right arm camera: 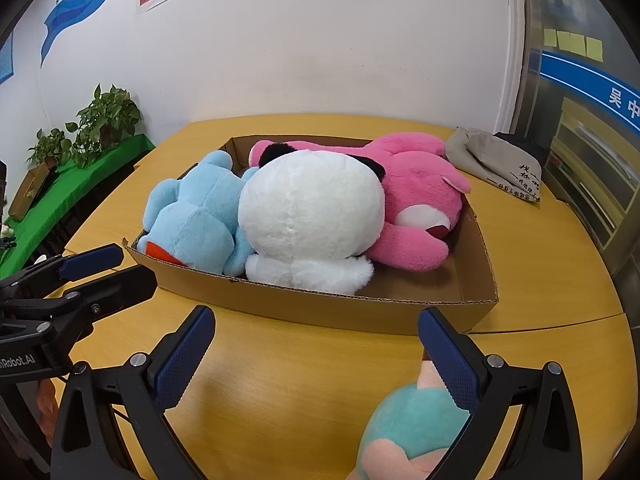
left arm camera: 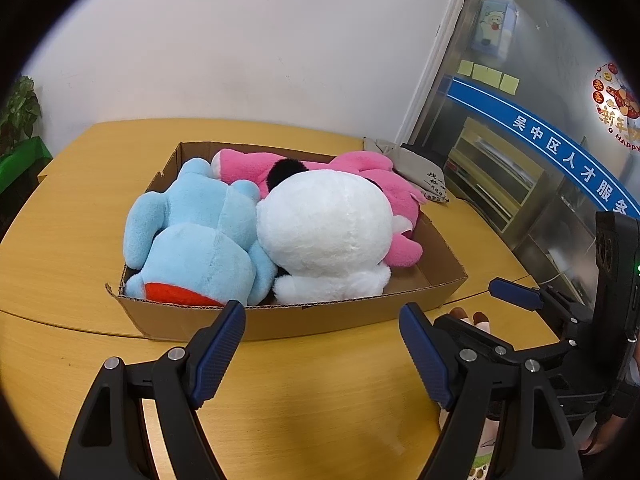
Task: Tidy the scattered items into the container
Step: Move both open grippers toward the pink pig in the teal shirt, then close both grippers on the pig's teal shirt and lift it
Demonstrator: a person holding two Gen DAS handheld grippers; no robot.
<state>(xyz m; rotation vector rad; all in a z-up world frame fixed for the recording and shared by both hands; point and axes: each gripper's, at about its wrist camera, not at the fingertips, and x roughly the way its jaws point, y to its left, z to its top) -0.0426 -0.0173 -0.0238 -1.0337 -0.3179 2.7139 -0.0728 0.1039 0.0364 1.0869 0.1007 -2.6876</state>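
Both grippers released, left gripper (left arm camera: 322,322) and right gripper (right arm camera: 316,330) just short of cardboard box (right arm camera: 478,276) holding three plush; teal plush (right arm camera: 416,420) beside right gripper needs centred, firm pinch, lifting clear over box rim.

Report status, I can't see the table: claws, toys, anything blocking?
Both claws, left and right, open, empty. Three plush toys in box. Teal plush on table by right claw. Nothing blocking.

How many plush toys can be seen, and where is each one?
4. In the cardboard box: blue toy on the left, white toy in the middle, pink toy on the right. A teal and peach toy lies on the table outside. Others may be hidden underneath.
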